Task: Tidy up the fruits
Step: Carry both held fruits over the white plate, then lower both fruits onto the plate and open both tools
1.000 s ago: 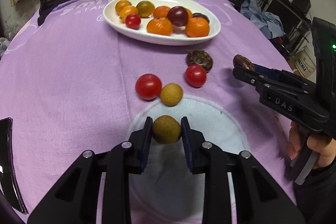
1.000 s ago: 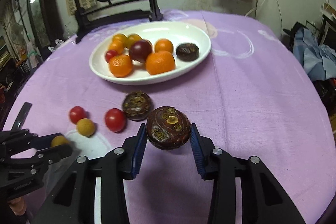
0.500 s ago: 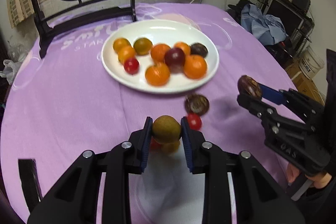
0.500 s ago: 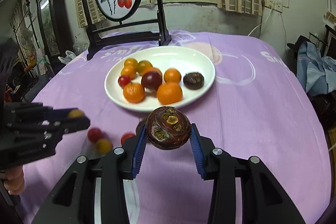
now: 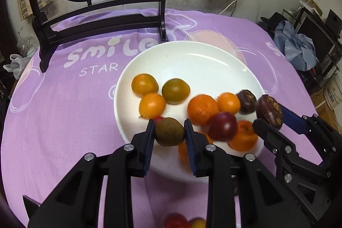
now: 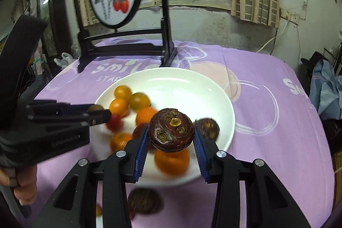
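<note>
Both claws loaded above the white plate

Left gripper (image 5: 169, 132) clamps a brown longan (image 5: 169, 131) over the white plate (image 5: 192, 61) rim at 6 o'clock; right gripper (image 6: 171, 138) pinches a dark water chestnut (image 6: 171, 130) narrowly. Bare plate lies at 12 o'clock; the citrus pile (image 5: 202, 109) crowds the near half.

I see a lilac tablecloth (image 5: 64, 112) with white lettering, a white plate (image 5: 192, 61), orange mandarins (image 5: 202, 109), and blue gripper pads (image 6: 140, 155).
</note>
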The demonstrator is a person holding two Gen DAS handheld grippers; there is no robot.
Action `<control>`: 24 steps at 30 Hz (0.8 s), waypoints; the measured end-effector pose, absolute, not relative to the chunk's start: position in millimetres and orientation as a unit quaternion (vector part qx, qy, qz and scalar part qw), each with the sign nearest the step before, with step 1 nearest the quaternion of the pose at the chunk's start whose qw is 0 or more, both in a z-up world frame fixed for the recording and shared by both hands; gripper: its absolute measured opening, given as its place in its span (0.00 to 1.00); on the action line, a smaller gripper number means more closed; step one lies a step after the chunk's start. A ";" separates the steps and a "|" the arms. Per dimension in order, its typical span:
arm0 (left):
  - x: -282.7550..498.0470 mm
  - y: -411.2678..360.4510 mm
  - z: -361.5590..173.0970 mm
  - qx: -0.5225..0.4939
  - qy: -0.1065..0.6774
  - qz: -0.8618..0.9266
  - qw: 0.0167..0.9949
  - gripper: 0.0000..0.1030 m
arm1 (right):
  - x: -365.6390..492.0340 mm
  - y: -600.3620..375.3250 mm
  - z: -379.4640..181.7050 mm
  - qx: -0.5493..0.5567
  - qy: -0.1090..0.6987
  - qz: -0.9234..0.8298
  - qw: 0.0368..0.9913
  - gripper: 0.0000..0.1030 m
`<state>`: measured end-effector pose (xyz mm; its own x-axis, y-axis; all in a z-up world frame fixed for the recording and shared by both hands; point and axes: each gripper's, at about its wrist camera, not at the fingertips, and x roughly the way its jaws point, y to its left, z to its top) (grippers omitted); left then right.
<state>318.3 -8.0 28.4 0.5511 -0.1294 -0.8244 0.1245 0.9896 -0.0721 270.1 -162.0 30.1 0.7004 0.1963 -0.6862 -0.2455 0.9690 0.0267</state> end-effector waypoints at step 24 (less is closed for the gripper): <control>286.8 18.9 32.4 -0.020 0.422 -0.005 0.906 0.90 | 257.7 -196.4 7.5 0.066 0.373 0.100 0.920 0.74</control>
